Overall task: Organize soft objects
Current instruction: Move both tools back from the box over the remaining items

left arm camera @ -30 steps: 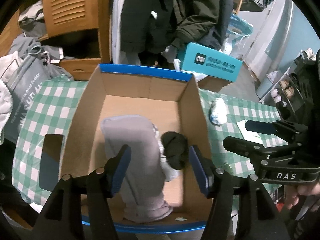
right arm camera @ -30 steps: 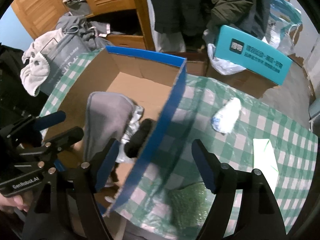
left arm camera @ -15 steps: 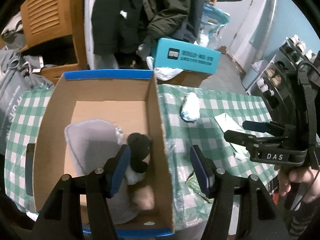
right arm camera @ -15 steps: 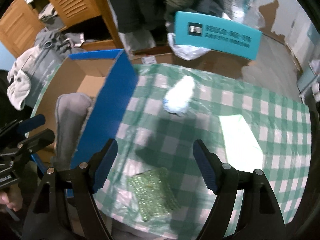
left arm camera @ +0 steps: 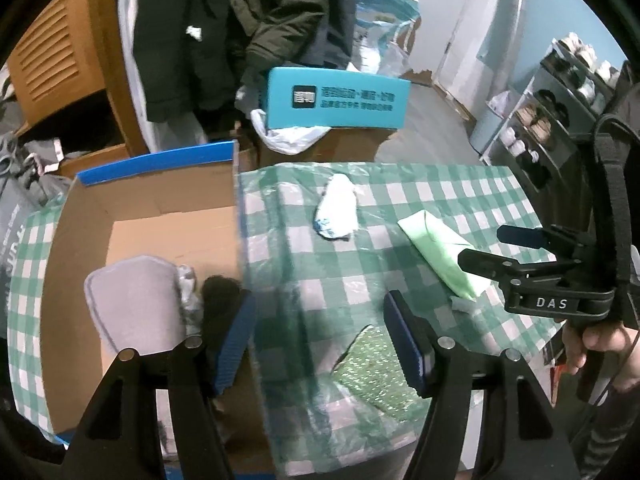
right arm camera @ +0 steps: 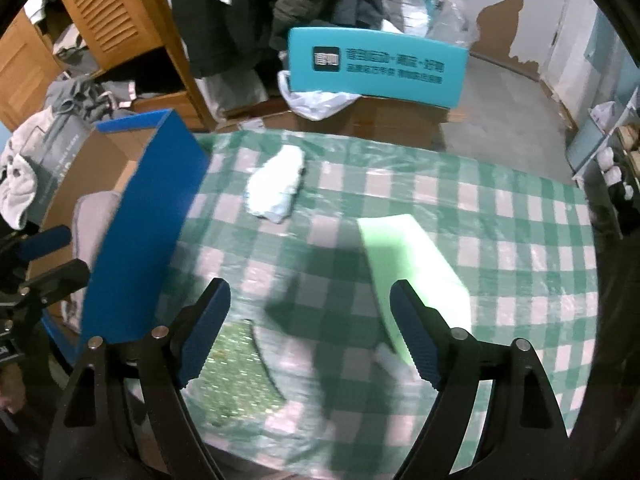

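Observation:
A blue-edged cardboard box (left arm camera: 152, 208) (right arm camera: 148, 216) stands on the left of the green checked table (left arm camera: 400, 196). It holds a grey cloth (left arm camera: 136, 304), a crumpled pale item and a black bundle (left arm camera: 218, 292). On the table lie a white-blue bundle (left arm camera: 336, 210) (right arm camera: 276, 190), a light green sponge block (left arm camera: 440, 256) (right arm camera: 412, 264) and a green scrubbing pad (left arm camera: 376, 368) (right arm camera: 236, 368). My left gripper (left arm camera: 320, 340) is open and empty over the box's right wall. My right gripper (right arm camera: 310, 332) is open and empty above the table, between pad and sponge, and shows in the left wrist view (left arm camera: 520, 252).
A teal box (left arm camera: 336, 98) (right arm camera: 376, 66) sits on a carton behind the table. Dark coats (left arm camera: 240, 28) hang behind, with a wooden cabinet (right arm camera: 108, 20) and heaped clothes (right arm camera: 24, 176) at the left. A shoe rack (left arm camera: 560, 92) stands at the right.
Both grippers have swung right, from over the box to over the table. The sponge and pad have come into fuller view. Both stay open and empty.

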Motion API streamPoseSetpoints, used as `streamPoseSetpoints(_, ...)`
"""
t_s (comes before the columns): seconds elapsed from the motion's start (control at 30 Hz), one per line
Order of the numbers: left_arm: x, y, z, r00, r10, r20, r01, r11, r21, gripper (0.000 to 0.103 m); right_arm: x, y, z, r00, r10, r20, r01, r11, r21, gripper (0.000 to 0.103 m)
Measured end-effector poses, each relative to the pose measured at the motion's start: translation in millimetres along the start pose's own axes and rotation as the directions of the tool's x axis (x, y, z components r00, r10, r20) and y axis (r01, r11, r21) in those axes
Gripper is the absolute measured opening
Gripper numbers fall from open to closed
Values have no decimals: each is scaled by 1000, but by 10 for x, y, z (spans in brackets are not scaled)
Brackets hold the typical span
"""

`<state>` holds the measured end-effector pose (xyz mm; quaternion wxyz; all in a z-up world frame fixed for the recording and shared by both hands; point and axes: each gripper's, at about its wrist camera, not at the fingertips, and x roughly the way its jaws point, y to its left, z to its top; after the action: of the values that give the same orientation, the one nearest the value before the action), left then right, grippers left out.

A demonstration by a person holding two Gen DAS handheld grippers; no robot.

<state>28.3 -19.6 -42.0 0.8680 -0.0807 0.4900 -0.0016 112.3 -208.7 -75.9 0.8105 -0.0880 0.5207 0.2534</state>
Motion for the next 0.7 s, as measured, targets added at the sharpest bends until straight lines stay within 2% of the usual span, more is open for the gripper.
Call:
streamPoseSetpoints(0.17,132,-182,65,1000,-12,-24,13,1000,20,67,138,-226,-69,998,-61,-31,61,998,-13,83)
streamPoseSetpoints(0.4,395,-371,115,997,-30,-70,33,999,39,67,511,-532,-165,988,-96,-117,98,995,9,83)
streamPoseSetpoints(0.7,749,-452,99,991,-31,-127,37,998,46,67,764,-650,-228,981,-86,-172,89,996,10,83)
